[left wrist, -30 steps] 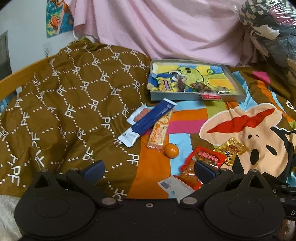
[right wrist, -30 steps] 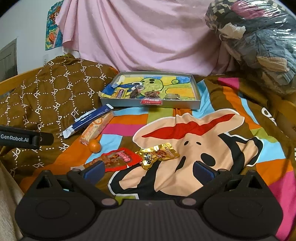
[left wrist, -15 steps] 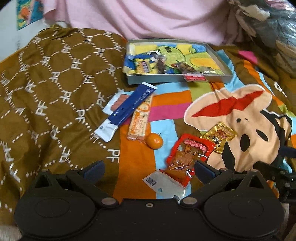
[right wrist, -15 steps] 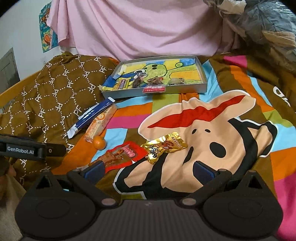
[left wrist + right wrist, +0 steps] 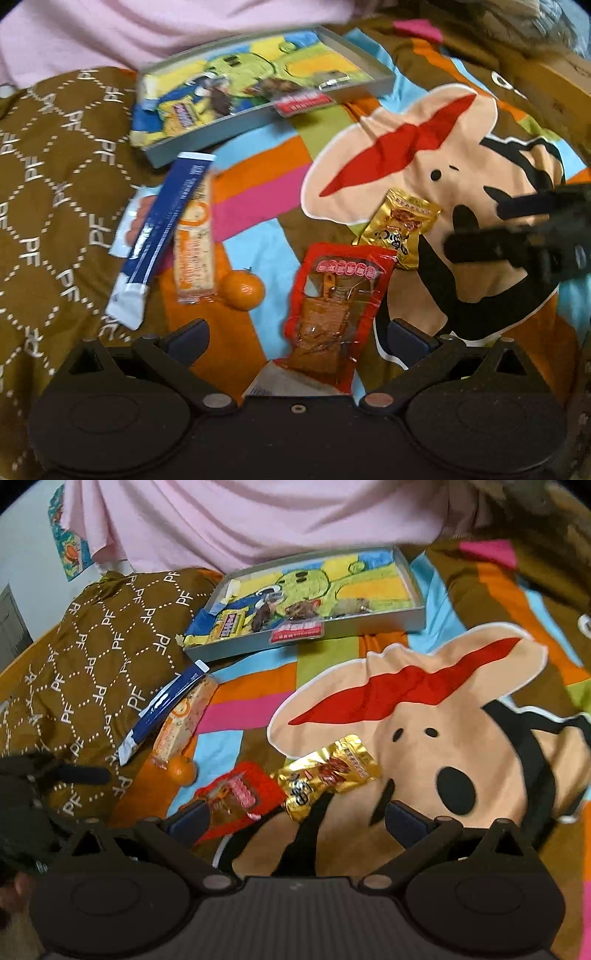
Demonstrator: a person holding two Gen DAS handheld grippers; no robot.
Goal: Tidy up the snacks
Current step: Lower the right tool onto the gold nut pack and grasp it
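Note:
A grey tray (image 5: 373,85) (image 5: 415,581) with a cartoon lining holds several snacks at the far side of the bed. Loose on the blanket lie a red snack pack (image 5: 334,314) (image 5: 236,797), a gold pack (image 5: 400,227) (image 5: 325,775), a small orange (image 5: 243,290) (image 5: 181,770), an orange cracker bar (image 5: 194,245) (image 5: 183,722) and a long blue pack (image 5: 162,232) (image 5: 162,705). My left gripper (image 5: 297,338) is open, with the red pack lying between its fingers. My right gripper (image 5: 295,818) is open just above the gold pack.
A brown patterned quilt (image 5: 55,177) (image 5: 99,657) bulges on the left. A pink sheet (image 5: 258,513) hangs behind the tray. The colourful cartoon blanket (image 5: 424,716) covers the rest of the bed. The right gripper's body (image 5: 535,236) shows at the left view's right edge.
Both grippers have dropped and moved forward toward the loose snacks. The red pack now lies between the left fingers, and the gold pack sits just ahead of the right ones.

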